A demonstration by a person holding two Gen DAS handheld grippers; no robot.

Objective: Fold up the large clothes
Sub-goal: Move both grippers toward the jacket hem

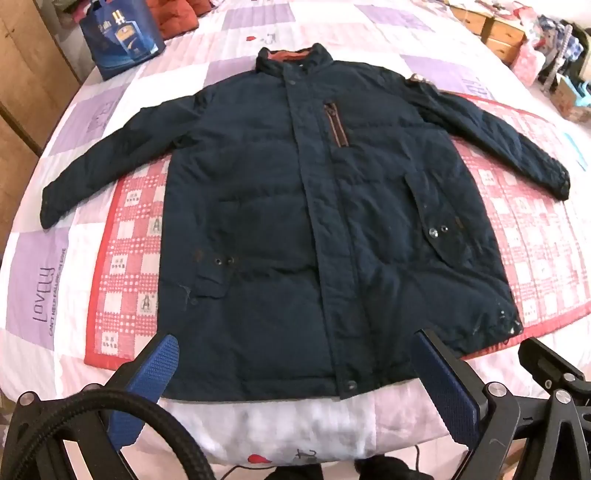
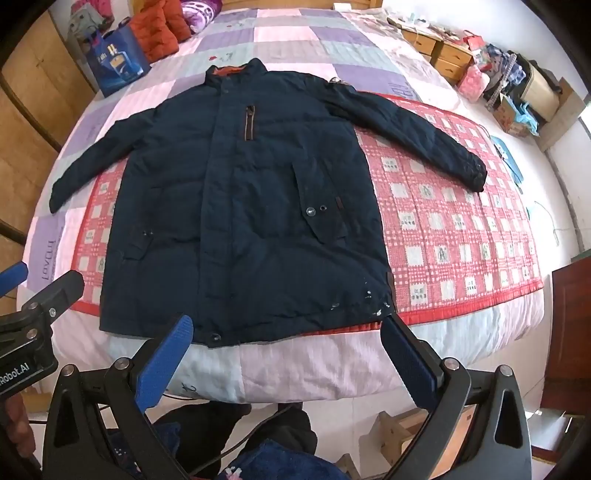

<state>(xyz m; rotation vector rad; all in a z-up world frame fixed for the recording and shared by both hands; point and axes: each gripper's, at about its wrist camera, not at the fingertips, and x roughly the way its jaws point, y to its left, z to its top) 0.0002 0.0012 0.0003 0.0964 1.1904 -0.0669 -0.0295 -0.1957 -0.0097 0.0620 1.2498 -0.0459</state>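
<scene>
A large dark navy padded jacket [image 1: 295, 206] lies flat and face up on the bed, zipped, collar at the far end, both sleeves spread out to the sides. It also shows in the right wrist view [image 2: 243, 206]. My left gripper [image 1: 295, 347] is open and empty, hovering just over the jacket's near hem. My right gripper [image 2: 288, 328] is open and empty, at the hem near the bed's front edge. The left gripper's black frame [image 2: 37, 317] shows at the left of the right wrist view.
The jacket rests on a red checked mat [image 2: 443, 206] over a purple and white quilt [image 2: 295, 29]. A blue bag [image 2: 118, 62] and orange cushions [image 2: 159, 29] sit at the far left. Wooden drawers [image 2: 439, 48] and clutter stand at the far right. A wooden wardrobe [image 1: 22, 92] is left.
</scene>
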